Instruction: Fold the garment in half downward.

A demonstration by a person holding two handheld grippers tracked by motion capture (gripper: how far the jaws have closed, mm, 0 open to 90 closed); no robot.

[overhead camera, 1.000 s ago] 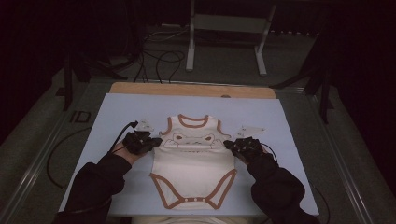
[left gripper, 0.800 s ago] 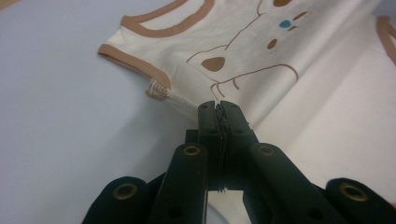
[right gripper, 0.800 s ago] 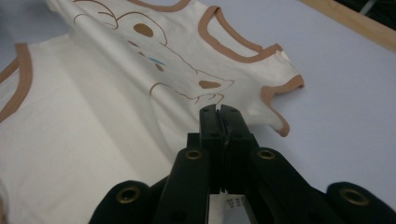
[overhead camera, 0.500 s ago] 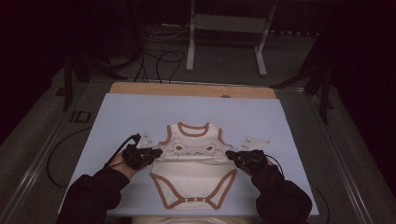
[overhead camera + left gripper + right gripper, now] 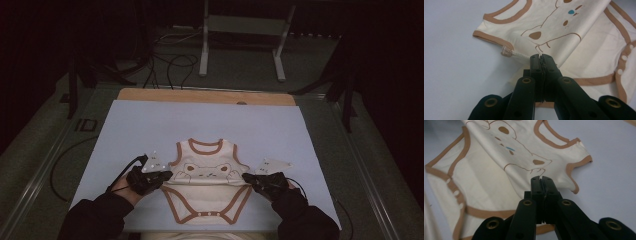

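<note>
A cream baby bodysuit with brown trim and a bear print lies flat on the pale blue mat, neck away from me. My left gripper is shut on its left side seam just below the armhole; in the left gripper view the jaws pinch a fold of the bodysuit. My right gripper is shut on the opposite side seam. In the right gripper view the closed tips bite the bodysuit beside the bear's paw. The snap crotch hangs near the mat's front edge.
The mat sits on a wooden board whose far edge shows. Behind the table stand a metal frame and loose cables on the floor. Bare mat lies to both sides and beyond the garment.
Both grippers have drawn back toward the near edge, dragging the bodysuit with them. It now lies lower on the mat, still flat.
</note>
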